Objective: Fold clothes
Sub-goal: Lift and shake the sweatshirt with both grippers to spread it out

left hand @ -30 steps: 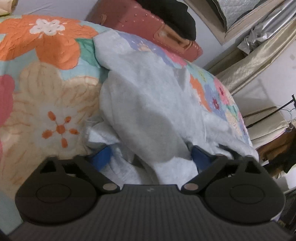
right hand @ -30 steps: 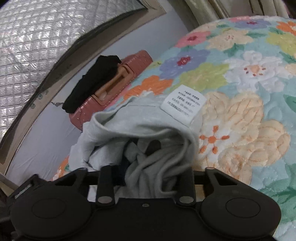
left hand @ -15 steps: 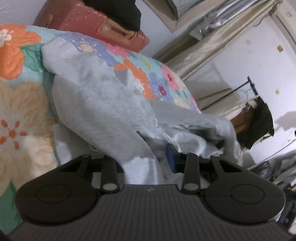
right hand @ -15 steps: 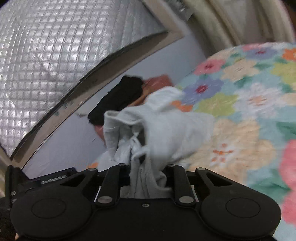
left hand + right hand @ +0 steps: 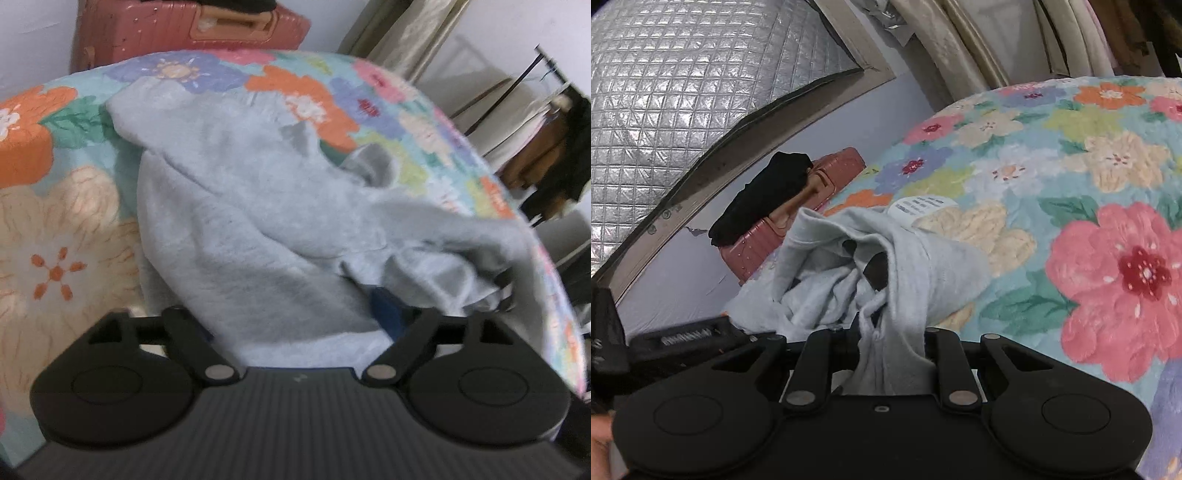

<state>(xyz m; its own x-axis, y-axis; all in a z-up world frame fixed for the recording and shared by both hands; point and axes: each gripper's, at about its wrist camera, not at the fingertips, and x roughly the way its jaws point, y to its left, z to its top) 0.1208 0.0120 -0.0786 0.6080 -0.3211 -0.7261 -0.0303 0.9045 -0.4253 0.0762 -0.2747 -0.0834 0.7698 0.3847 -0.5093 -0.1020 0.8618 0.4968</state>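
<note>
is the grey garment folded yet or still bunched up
Bunched up: the grey garment lies in loose creased heaps on the floral quilt, no flat folds.

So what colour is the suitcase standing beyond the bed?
Dusty pink suitcase with a tan handle, clearest in the left wrist view.

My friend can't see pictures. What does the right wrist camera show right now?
The right gripper has its jaws shut on a bunched-up pale grey garment, lifting it over a bed with a bright flowery quilt. A white care label shows on the garment, and behind it a pink suitcase with a black cloth on top stands by the wall.
</note>
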